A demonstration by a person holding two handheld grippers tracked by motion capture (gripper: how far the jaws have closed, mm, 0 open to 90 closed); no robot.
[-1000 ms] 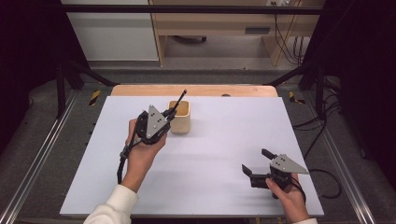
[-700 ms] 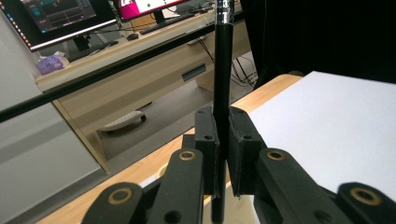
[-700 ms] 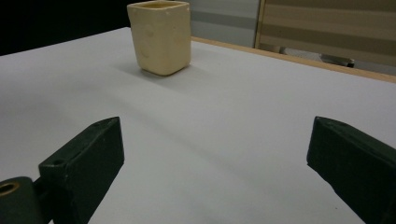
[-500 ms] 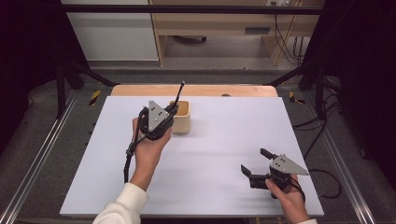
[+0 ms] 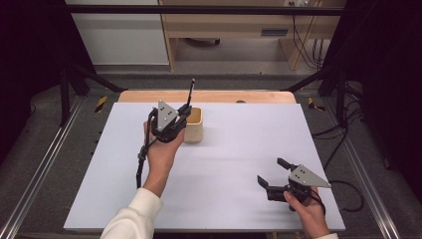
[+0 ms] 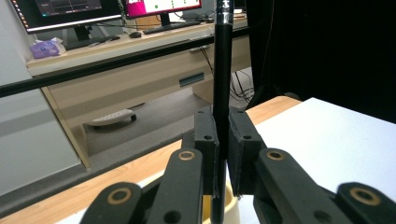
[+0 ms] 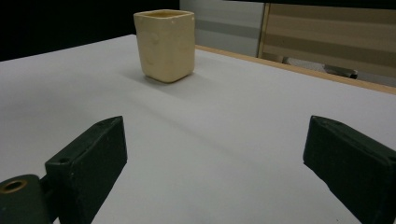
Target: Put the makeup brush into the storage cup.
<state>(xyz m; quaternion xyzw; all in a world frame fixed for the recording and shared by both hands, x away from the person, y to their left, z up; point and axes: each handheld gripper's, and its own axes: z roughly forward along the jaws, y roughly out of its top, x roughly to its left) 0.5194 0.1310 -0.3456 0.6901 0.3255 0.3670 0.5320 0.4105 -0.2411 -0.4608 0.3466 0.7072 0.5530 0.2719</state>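
Black and slender, the pen (image 5: pixel 191 91) stood nearly upright in the high view, clamped in the left gripper (image 5: pixel 182 115) just above the cream cup (image 5: pixel 195 124), which sat on the white counter (image 5: pixel 239 164) near the middle of its far edge. One second earlier the pen had leaned more to the right, and half a second earlier it was already steeper; its tip had since swung up toward the vertical over the cup's near-left rim. The left hand (image 5: pixel 160 149) had shifted only slightly, and the cup had not moved. Near the counter's near right corner the right gripper (image 5: pixel 271 172) rested low in the right hand (image 5: pixel 306 209), its jaws spread with nothing between them, just as in both earlier frames.

From the left gripper view, the two black pads were clenched on the pen's shaft (image 6: pixel 221 84), which rose straight up past the top of the frame. Below the jaws a sliver of the cup's yellow rim (image 6: pixel 229 205) showed, with the pen's lower part passing in front of it; whether the tip was inside the cup could not be told. The counter's far edge lay beyond.

From the right gripper view, both jaws stood wide apart over bare counter (image 7: pixel 210 154), released and holding nothing. The cup (image 7: pixel 164 44) stood upright well ahead of them, toward the far edge.
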